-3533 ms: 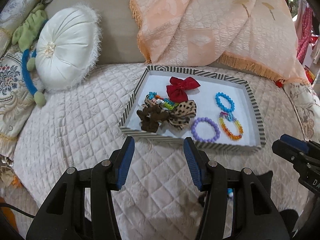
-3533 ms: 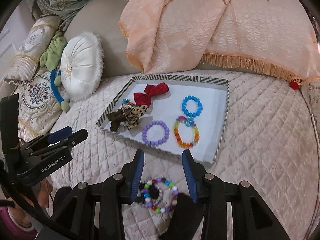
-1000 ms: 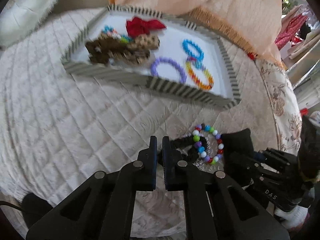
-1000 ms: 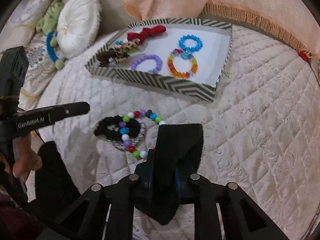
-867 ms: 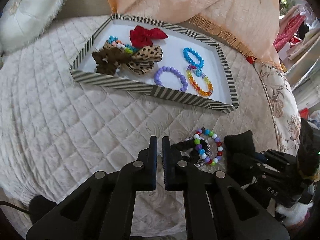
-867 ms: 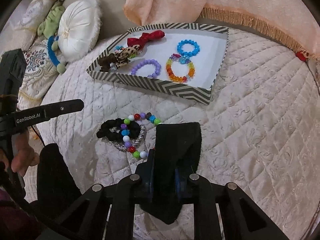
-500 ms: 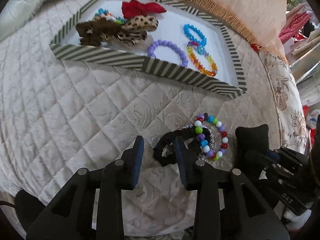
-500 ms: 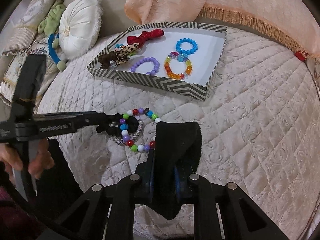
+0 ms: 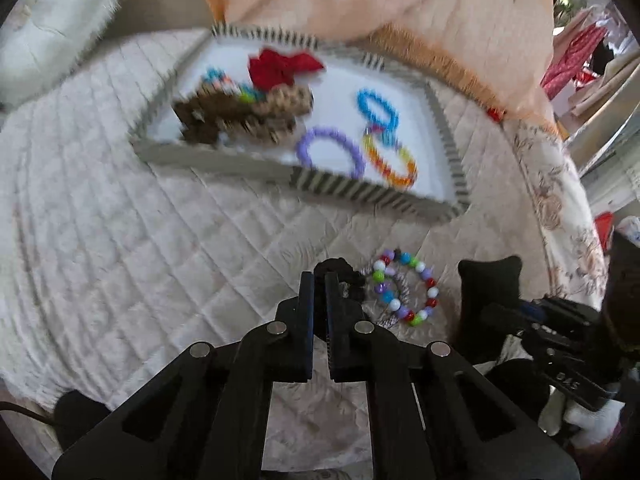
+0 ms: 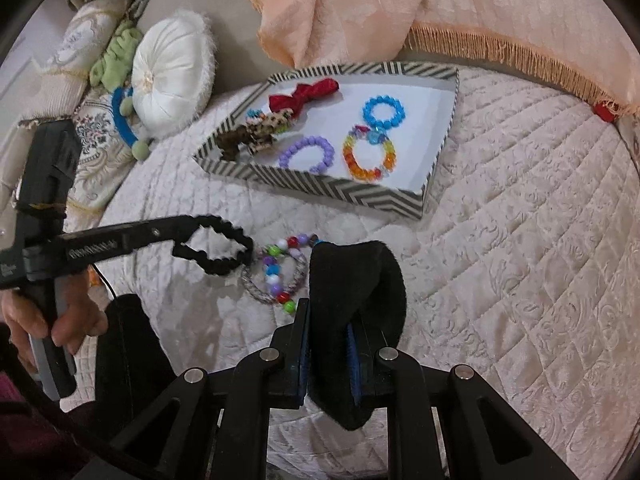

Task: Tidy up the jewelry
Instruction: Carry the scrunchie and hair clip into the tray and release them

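Note:
My left gripper [image 9: 319, 280] is shut on a black scrunchie [image 10: 218, 249] and holds it just above the quilt; the scrunchie [image 9: 334, 270] peeks out past the fingertips in the left wrist view. Beside it lie a multicoloured bead bracelet [image 9: 404, 290] and a silver band [image 10: 260, 290]. My right gripper [image 10: 328, 316] is shut on a black velvet display stand [image 10: 356, 280], also seen in the left wrist view [image 9: 490, 280]. The striped tray [image 10: 332, 190] holds purple [image 10: 307, 154], blue [image 10: 383, 112] and rainbow [image 10: 369, 158] bracelets, a red bow [image 10: 304, 94] and leopard bows [image 10: 260, 132].
A quilted cream bed cover [image 10: 520, 220] lies under everything. A round white cushion [image 10: 170, 76] and a green and blue toy [image 10: 120, 80] sit at the left. A peach fringed blanket [image 10: 440, 8] drapes behind the tray.
My left gripper opened, closed on the black scrunchie and lifted it off the quilt, away from the bead bracelet. The right gripper still holds the velvet stand.

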Demonstrator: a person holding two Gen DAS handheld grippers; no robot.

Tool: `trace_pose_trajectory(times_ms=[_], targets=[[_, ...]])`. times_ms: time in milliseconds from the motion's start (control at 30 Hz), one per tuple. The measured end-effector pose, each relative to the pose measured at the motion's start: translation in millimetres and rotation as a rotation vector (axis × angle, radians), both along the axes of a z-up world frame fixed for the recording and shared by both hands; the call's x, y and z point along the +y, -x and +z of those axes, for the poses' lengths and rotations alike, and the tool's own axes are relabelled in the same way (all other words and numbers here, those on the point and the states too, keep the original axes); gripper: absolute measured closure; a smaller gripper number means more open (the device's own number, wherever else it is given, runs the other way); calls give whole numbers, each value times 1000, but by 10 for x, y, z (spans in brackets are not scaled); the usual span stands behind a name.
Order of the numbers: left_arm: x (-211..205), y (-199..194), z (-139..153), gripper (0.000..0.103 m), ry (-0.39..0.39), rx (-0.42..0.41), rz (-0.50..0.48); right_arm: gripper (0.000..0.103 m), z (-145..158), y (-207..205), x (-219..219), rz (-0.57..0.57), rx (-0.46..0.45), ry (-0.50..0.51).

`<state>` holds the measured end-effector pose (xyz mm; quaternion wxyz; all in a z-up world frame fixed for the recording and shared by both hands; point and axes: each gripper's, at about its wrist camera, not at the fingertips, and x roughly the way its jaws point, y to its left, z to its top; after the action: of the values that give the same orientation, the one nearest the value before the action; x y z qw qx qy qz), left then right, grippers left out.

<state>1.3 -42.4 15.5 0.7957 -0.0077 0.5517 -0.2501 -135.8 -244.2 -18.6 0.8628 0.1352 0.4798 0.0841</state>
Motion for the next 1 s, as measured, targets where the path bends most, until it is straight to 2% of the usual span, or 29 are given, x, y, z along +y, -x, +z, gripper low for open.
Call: trace_pose_trajectory(times_ms=[267,467,500,567,667,733,800,833,867,933,1000], targets=[[140,-90,391,99,15,-78,41,88,280,5,51,4,-69,-24],[167,-120,451,99,18,-92,55,87,204,-93,69,3,-37,34],[172,-121,439,99,18,-89,57,85,182,-110,51,-9,-29,59],[174,-123,407,99,14,-81,60,57,88,-174,-4,-36,5,106],[164,-128,363,99,12,-69,59,57,-47,-270,-31,-18,52,70],[144,-133,343,99,11,-63,61,57,-145,-352,35,10,77,81],[122,-140,339,99,8,-58,63,67,-285,-434,93,14,108,115],[115,-142,340,99,7,-56,63,78,-348,-462,112,25,126,131],[118,-142,344,99,7,-59,61,78,-351,-462,109,32,119,138],[123,-142,373,99,6,-70,57,90,-264,-431,80,45,90,123],[138,-154,408,99,4,-81,57,92,-144,-381,24,35,54,117]])
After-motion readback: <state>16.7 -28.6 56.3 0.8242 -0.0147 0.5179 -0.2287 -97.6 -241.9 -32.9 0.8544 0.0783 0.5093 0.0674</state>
